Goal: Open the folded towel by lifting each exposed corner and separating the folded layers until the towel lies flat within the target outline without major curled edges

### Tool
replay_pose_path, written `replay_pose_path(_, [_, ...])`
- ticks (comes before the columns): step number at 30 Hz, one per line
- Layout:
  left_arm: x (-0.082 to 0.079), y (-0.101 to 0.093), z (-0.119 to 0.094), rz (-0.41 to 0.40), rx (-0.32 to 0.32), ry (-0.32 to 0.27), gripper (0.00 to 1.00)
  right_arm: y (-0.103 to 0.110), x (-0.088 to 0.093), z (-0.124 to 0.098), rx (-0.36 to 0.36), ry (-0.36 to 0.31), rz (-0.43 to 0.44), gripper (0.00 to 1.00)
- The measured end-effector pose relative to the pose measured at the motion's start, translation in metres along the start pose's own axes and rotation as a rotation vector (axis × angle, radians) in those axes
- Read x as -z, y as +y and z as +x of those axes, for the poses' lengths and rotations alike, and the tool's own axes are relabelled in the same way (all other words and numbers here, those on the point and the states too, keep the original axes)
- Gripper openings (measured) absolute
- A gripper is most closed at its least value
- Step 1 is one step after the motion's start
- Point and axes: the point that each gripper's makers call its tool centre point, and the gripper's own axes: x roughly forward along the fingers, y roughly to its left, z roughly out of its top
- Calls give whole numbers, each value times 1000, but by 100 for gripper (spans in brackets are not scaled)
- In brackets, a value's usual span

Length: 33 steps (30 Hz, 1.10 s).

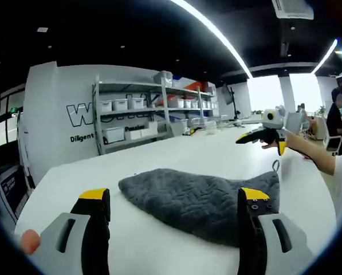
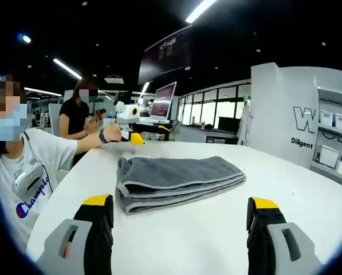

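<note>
While one grey towel (image 2: 176, 180) lies folded in layers on the white worktop (image 2: 216, 240), two grippers hover near it, left gripper (image 1: 173, 206) and right gripper (image 2: 179, 220) both with jaws spread and empty. A person's shirt (image 2: 30, 189) reads "Champion"; the wall (image 2: 299, 123) shows "Diligent".

place: open-plan lab/office | cues: bin shelving (image 1: 136, 112), monitors (image 2: 164, 98), strip ceiling lights (image 1: 216, 34)
</note>
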Motion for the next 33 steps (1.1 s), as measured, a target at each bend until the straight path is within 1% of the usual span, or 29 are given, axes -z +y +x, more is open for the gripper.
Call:
replay_pose_path(3, [-4, -24, 7, 17, 33, 7, 91, 6, -6, 0, -12, -7, -21, 99])
replay_pose_path(4, [-4, -27, 7, 23, 36, 9, 90, 8, -8, 0, -17, -13, -28, 99])
replay_pose_path(6, [-6, -48, 13, 77, 62, 17, 90, 10, -13, -1, -23, -27, -41, 99])
replay_pose_path(7, [-8, -58, 16, 92, 72, 16, 89, 11, -14, -1, -25, -33, -43, 99])
replay_pose_path(9, [-10, -75, 21, 108, 87, 10, 85, 12, -16, -1, -28, -38, -46, 99])
replay_pose_path(11, [-10, -95, 28, 129, 108, 17, 81, 10, -17, -2, -25, -36, -51, 99])
replay_pose_path(13, [-10, -118, 35, 195, 150, 29, 76, 10, -19, -3, -24, -42, -59, 99])
replay_pose_path(15, [-8, -136, 40, 229, 179, 40, 72, 10, -22, -5, -23, -52, -58, 99])
replay_pose_path(16, [-6, -143, 43, 229, 193, 48, 67, 10, -23, -6, -20, -57, -61, 99])
replay_pose_path(17, [-6, -146, 43, 229, 200, 52, 64, 11, -23, -6, -19, -59, -62, 99])
replay_pose_path(18, [-4, -157, 46, 220, 228, 58, 62, 11, -25, -7, -18, -65, -64, 99])
replay_pose_path(20, [-2, -166, 48, 214, 254, 68, 60, 11, -26, -8, -19, -71, -65, 99])
replay_pose_path(21, [2, -174, 52, 214, 270, 87, 59, 11, -28, -9, -18, -79, -64, 99])
replay_pose_path(22, [7, -178, 55, 233, 278, 108, 57, 12, -28, -9, -16, -83, -63, 99])
replay_pose_path(25, [18, -182, 62, 300, 273, 155, 51, 12, -28, -10, -8, -83, -63, 99])
replay_pose_path(26, [21, -184, 64, 308, 273, 166, 49, 12, -28, -10, -5, -84, -64, 99])
replay_pose_path(31, [24, -187, 71, 295, 283, 201, 36, 16, -27, -8, -12, -78, -74, 99])
replay_pose_path(33, [26, -187, 72, 300, 280, 217, 32, 17, -26, -6, -13, -72, -75, 99])
